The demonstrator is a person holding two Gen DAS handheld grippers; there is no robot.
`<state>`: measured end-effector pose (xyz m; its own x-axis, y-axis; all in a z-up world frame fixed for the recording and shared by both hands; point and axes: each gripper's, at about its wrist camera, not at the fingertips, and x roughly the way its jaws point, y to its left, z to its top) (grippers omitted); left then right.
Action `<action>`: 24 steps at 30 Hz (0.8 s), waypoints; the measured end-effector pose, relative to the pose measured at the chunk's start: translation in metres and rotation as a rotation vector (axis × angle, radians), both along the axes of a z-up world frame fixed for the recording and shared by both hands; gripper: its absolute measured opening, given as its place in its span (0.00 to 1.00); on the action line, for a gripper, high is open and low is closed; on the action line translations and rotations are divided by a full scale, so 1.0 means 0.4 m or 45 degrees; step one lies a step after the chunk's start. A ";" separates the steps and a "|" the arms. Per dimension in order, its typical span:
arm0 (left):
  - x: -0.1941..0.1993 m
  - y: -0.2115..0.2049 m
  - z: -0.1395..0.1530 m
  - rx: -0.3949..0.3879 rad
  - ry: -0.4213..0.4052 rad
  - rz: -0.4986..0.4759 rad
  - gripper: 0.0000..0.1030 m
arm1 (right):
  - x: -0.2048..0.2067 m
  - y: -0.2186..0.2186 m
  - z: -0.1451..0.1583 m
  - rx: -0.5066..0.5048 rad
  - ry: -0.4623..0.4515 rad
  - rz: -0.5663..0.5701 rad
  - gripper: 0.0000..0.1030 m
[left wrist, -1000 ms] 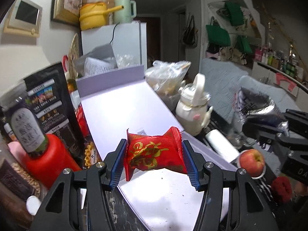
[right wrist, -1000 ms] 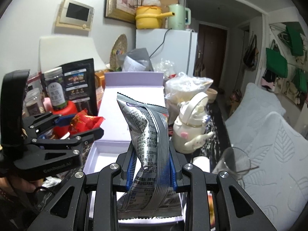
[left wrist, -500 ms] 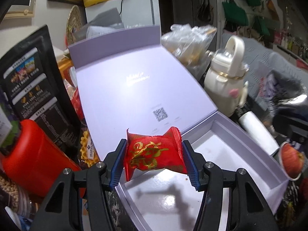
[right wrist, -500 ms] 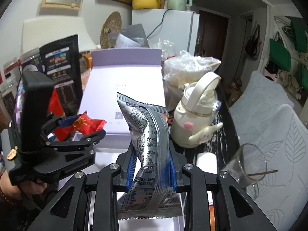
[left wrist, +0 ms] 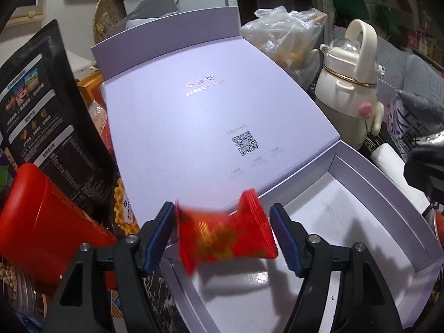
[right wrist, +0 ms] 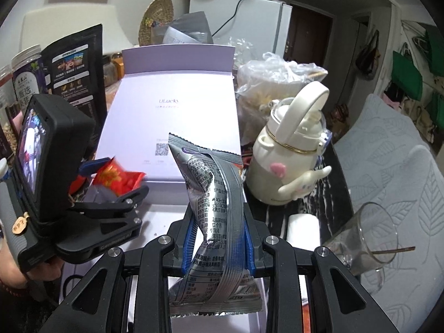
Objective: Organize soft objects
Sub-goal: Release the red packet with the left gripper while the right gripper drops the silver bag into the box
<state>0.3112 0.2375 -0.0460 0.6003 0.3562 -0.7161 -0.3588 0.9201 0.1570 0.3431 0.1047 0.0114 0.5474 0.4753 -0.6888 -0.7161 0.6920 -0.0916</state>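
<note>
Left tongs (left wrist: 223, 233) are opening, letting go of the red snack pack (left wrist: 226, 236) above the white box (left wrist: 383, 194). Right tongs (right wrist: 217, 242) squeeze the silver bag (right wrist: 215, 208).

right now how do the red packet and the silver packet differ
The red packet is small, lies crosswise and is blurred, loose between the left hand-held gripper's opening jaws. The silver packet is taller, upright, sharp, and pinched tight by the right hand-held gripper. Both are over the open box.
</note>
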 end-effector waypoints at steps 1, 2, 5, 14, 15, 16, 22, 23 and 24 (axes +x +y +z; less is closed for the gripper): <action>-0.001 0.002 0.003 -0.005 -0.003 0.007 0.76 | 0.002 0.001 -0.001 0.001 -0.004 0.000 0.28; -0.010 0.005 0.009 -0.010 -0.014 0.023 0.78 | 0.006 0.004 -0.001 0.001 -0.010 0.001 0.28; -0.024 0.014 0.016 -0.031 -0.034 0.052 0.78 | 0.014 0.013 -0.004 -0.003 -0.010 0.000 0.28; -0.053 0.027 0.027 -0.048 -0.048 0.060 0.78 | 0.031 0.059 -0.039 -0.038 0.019 0.024 0.31; -0.053 0.028 0.028 -0.049 -0.048 0.061 0.78 | 0.032 0.059 -0.042 -0.044 0.026 0.019 0.33; -0.057 0.027 0.031 -0.049 -0.050 0.061 0.78 | 0.032 0.058 -0.045 -0.051 0.032 0.014 0.36; -0.080 0.022 0.057 -0.041 -0.073 0.063 0.78 | 0.025 0.037 -0.030 -0.065 0.036 -0.025 0.50; -0.084 0.018 0.064 -0.041 -0.080 0.061 0.78 | 0.023 0.032 -0.024 -0.067 0.035 -0.033 0.50; -0.090 0.014 0.072 -0.041 -0.088 0.058 0.78 | 0.019 0.027 -0.016 -0.066 0.030 -0.038 0.50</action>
<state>0.2751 0.2431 -0.0171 0.6321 0.3620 -0.6852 -0.4094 0.9067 0.1014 0.3507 0.1155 0.0049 0.5440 0.4224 -0.7250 -0.6976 0.7078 -0.1111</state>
